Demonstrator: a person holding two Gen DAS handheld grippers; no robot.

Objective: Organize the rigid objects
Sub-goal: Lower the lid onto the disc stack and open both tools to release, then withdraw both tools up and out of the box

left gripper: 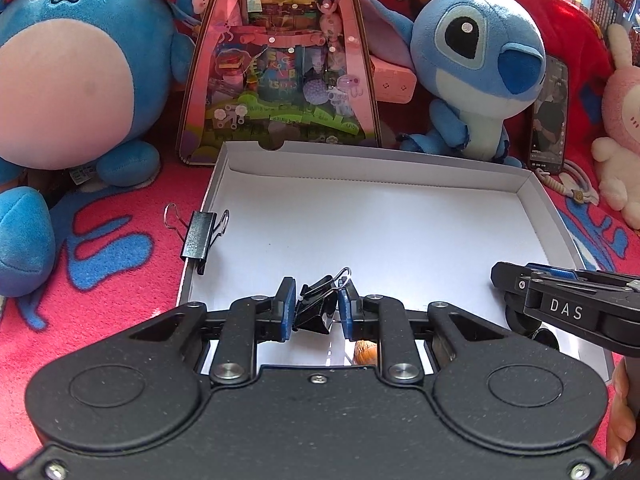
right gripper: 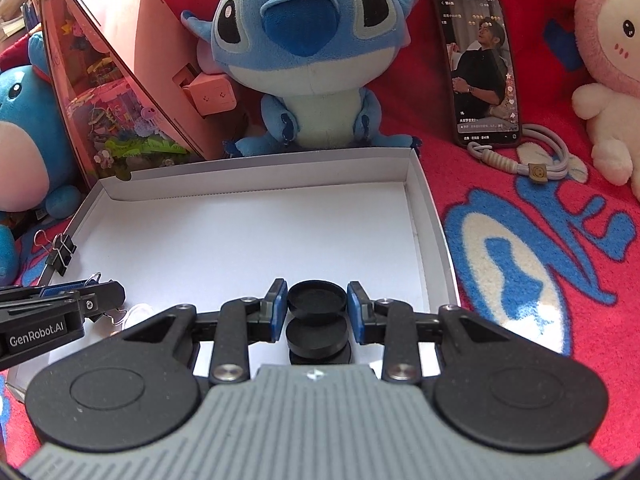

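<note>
Pinching a clip (left gripper: 316, 306) in the left gripper (left gripper: 316, 308) and a black disc (right gripper: 317, 300) in the right gripper (right gripper: 317, 306), both fingers hover over the nearly bare box (left gripper: 536, 196), another clip (left gripper: 198, 236) waiting on its rim.

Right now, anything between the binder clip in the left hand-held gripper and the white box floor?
Nothing visible. The left hand-held gripper holds the binder clip over the white box; the floor ahead is bare. A second clip sits on the left wall, off to the side.
</note>
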